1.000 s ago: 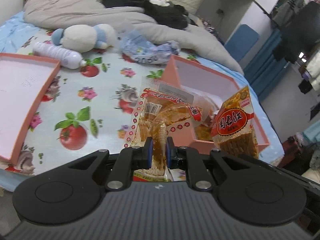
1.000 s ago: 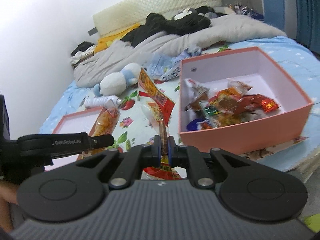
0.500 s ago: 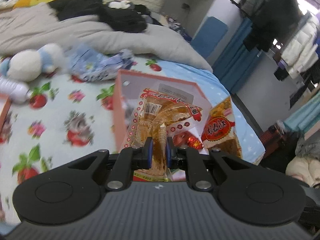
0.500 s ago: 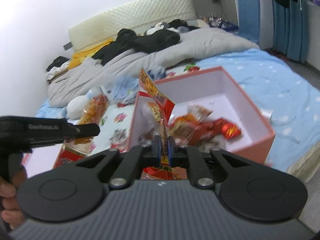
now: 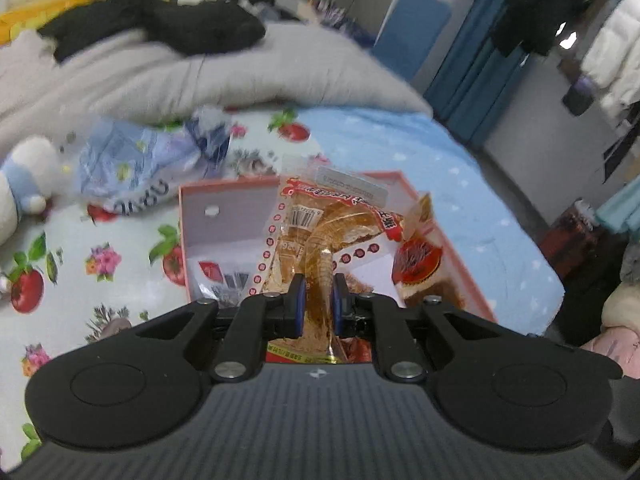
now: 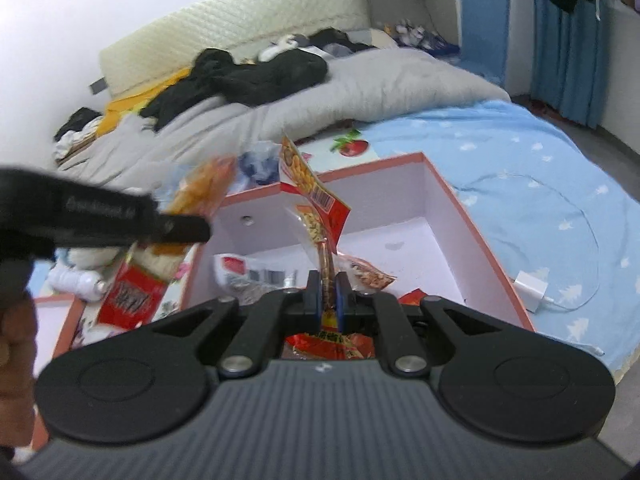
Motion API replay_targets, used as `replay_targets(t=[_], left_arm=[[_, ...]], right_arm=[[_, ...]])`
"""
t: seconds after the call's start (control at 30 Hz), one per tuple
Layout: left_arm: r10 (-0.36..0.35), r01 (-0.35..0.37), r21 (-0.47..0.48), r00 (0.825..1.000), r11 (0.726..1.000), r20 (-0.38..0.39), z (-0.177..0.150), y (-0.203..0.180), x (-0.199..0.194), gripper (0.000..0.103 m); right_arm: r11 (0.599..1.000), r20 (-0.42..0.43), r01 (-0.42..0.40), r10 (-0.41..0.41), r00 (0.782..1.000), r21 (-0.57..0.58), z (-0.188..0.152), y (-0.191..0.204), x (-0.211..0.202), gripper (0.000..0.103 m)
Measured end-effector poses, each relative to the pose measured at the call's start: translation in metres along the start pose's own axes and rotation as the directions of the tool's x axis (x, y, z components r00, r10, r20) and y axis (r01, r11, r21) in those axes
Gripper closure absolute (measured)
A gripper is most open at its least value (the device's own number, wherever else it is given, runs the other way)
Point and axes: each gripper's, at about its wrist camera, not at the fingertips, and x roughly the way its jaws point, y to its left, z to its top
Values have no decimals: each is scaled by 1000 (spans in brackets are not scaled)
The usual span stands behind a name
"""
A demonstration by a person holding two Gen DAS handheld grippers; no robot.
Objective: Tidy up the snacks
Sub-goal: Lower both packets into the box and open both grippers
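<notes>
My left gripper (image 5: pixel 316 300) is shut on a clear snack packet with red trim (image 5: pixel 320 232), held above the pink box (image 5: pixel 192 216). My right gripper (image 6: pixel 327 296) is shut on a red and yellow snack packet (image 6: pixel 312 200), held over the same pink box (image 6: pixel 448 208). That packet also shows at the right in the left wrist view (image 5: pixel 420 256). The left gripper's arm (image 6: pixel 100 216) and its packet (image 6: pixel 168 252) show at the left of the right wrist view. Several snacks (image 6: pixel 248 276) lie on the box floor.
The bed has a fruit-print sheet (image 5: pixel 100 260), a grey duvet (image 5: pixel 200 76), black clothes (image 5: pixel 160 28), a plush toy (image 5: pixel 20 192) and a blue plastic bag (image 5: pixel 132 160). A white charger and cable (image 6: pixel 532 288) lie right of the box. A box lid (image 6: pixel 52 320) lies left.
Both grippers have moved with their packets from beside the pink box to above it. The box now sits right under both packets. Both stay shut.
</notes>
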Motion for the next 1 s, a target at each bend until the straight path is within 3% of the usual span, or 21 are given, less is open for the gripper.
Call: replay_targets(t=[0.2, 0.5, 0.53, 0.6, 0.63, 0.67, 0.7, 0.87, 1.0], left_arm=[[-27, 24, -28, 994, 999, -111, -4, 10, 36, 87], [-13, 11, -18, 993, 1000, -115, -7, 18, 37, 86], [-13, 11, -17, 994, 1000, -113, -8, 19, 35, 84], [-25, 23, -20, 993, 1000, -118, -10, 19, 34, 73], [-29, 26, -27, 993, 999, -112, -11, 21, 33, 59], [-17, 14, -31, 994, 999, -108, -13, 22, 31, 50], [10, -13, -27, 995, 1000, -103, -14, 23, 29, 49], [21, -22, -23, 998, 999, -58, -16, 30, 7, 45], [49, -49, 22, 999, 999, 11, -13, 26, -26, 45]], right_arm=[[999, -53, 24, -22, 998, 31, -2, -10, 26, 92], [997, -64, 58, -56, 996, 42, -6, -22, 28, 86], [997, -68, 60, -57, 996, 44, -6, -23, 28, 84], [996, -68, 69, -65, 996, 55, -7, -25, 28, 65], [995, -66, 81, -77, 995, 51, -8, -25, 27, 59], [994, -63, 96, -93, 994, 47, -10, -25, 27, 47], [993, -64, 107, -104, 993, 48, -13, -26, 27, 38], [993, -43, 107, -105, 994, 49, -18, -29, 12, 36], [995, 41, 90, -91, 995, 39, -7, -19, -22, 36]])
